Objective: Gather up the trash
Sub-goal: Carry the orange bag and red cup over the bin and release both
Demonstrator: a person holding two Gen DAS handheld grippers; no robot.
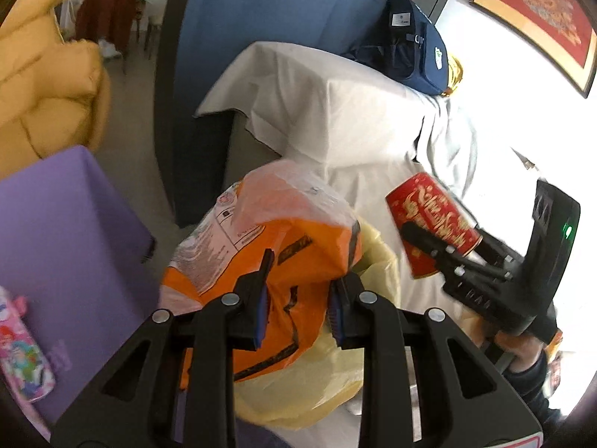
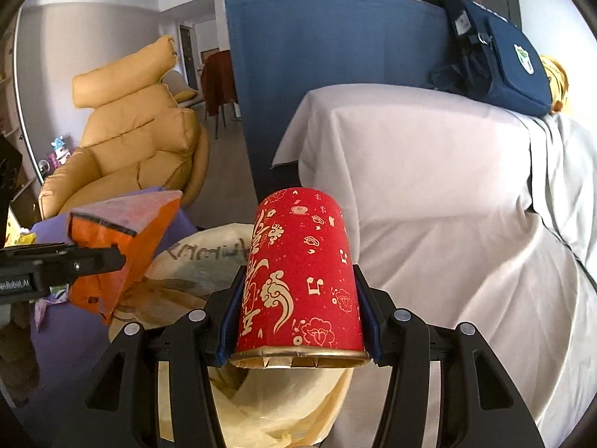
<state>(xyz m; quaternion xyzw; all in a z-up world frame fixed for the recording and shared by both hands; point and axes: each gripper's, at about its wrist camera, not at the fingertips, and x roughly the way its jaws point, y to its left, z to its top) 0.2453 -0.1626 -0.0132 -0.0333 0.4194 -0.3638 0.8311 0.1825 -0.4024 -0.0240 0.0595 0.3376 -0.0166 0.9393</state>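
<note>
White-sheeted sofa (image 2: 429, 186) fills far right. Left gripper (image 1: 298, 298) pinches orange wrapper (image 1: 283, 231); right gripper (image 2: 298, 313), wide-set, clamps red paper cup (image 2: 302, 261). Both hover over yellow bag (image 2: 261, 403), near centre. Drop-off step prob.; next: release both w/ mouths over opening.

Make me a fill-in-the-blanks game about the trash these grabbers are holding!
The right gripper holds a red paper ____.
The left gripper holds an ____ wrapper.
Below both waits a pale ____ bag.
A ____ backpack lies on the white sheet.

Missing words: cup, orange, yellow, blue
</note>
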